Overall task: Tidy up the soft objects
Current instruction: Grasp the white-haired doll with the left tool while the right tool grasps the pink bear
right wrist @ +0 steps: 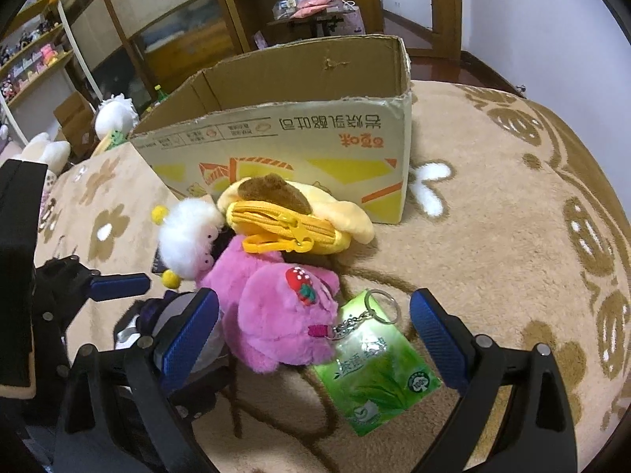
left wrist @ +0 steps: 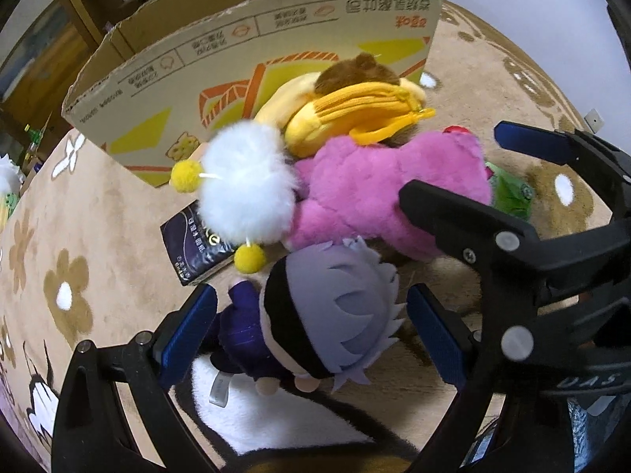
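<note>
A pile of soft toys lies on the rug in front of an open cardboard box. In the left wrist view my open left gripper straddles a grey-haired doll without squeezing it. Beyond it lie a white fluffy toy, a pink plush and a yellow zip pouch plush. In the right wrist view my open right gripper straddles the pink plush and a green tissue pack. The white toy and yellow pouch lie behind.
A dark packet lies under the white toy. The beige flower-patterned rug covers the surface. Wooden shelves with clutter stand behind the box. More plush toys sit at the far left.
</note>
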Motion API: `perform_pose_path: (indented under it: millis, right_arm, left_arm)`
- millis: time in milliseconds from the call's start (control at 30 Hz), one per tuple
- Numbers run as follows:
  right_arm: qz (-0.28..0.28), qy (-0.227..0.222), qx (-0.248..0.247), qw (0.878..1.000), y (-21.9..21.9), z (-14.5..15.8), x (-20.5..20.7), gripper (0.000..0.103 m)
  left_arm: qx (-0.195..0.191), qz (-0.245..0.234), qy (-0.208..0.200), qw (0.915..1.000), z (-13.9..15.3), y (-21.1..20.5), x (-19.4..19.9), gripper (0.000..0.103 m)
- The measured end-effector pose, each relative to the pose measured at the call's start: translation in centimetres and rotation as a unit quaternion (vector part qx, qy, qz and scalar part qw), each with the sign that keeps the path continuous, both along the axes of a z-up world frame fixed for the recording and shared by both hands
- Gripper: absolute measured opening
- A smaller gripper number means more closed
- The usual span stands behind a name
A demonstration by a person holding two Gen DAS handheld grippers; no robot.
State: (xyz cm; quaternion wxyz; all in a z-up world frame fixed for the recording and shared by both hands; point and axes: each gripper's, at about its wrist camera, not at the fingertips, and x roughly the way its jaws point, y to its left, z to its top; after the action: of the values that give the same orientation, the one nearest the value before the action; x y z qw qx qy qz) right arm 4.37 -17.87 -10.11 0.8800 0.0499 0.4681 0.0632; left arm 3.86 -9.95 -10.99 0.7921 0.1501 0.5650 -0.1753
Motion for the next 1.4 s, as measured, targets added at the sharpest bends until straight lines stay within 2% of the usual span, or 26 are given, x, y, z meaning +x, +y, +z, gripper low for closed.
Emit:
perform_pose_path:
  millis: [233, 300, 333, 433, 500, 767, 800, 833, 1133, 1300, 1400]
  right_arm:
    - [0.004, 0.008, -0.020, 1.000, 0.5, -0.6, 0.3, 0.099]
    - [0.009, 0.007, -0.018, 1.000, 0.8, -0.6, 0.3, 0.085]
    - [0.012, 0.006, -0.013, 1.000, 0.9, -0.5, 0.3, 0.082]
    - [0.024, 0.010, -0.005, 1.000, 1.4, -0.6, 0.3, 0.069]
    - [0.034, 0.013, 0.002, 0.999, 1.6, -0.7, 0.3, 0.056]
    - [0.035, 0.007, 0.018, 0.999, 1.3, -0.3, 0.0, 0.048]
    - [0.035, 0.004, 0.017, 0.999, 1.4, -0.2, -0.1, 0.047]
    - [0.036, 0.001, 0.014, 0.999, 1.4, 0.0, -0.2, 0.047]
    - [0.033, -0.036, -0.011, 0.999, 1.4, 2.2, -1.6, 0.045]
    - [0.024, -0.057, -0.012, 0.998, 0.7, 3.6, -3.0, 0.045]
    - [0.021, -0.070, -0.008, 0.997, 0.4, 4.6, -3.6, 0.045]
  left_arm:
    - [0.012, 0.015, 0.014, 0.9997, -1.0, 0.1, 0.5, 0.096]
    - [0.003, 0.020, 0.022, 0.9996, -1.1, 0.3, 0.7, 0.095]
    - [0.000, 0.022, 0.024, 0.9995, -1.2, 0.3, 0.8, 0.090]
    - [-0.008, 0.030, 0.032, 0.9990, -1.4, 0.7, 1.1, 0.087]
    - [-0.014, 0.031, 0.031, 0.9990, -1.3, 0.8, 1.2, 0.084]
    - [-0.026, 0.026, 0.025, 0.9990, -0.6, 0.7, 0.6, 0.070]
    - [-0.030, 0.025, 0.024, 0.9989, -0.5, 0.8, 0.5, 0.067]
    - [-0.032, 0.024, 0.023, 0.9989, -0.2, 1.6, 0.1, 0.056]
    - [-0.060, 0.036, -0.002, 0.9975, 2.0, 3.8, -1.1, 0.053]
    - [-0.070, 0.060, -0.056, 0.9941, 4.6, 5.5, -1.7, 0.053]
    - [-0.084, 0.081, -0.089, 0.9892, 6.2, 6.5, -2.1, 0.053]
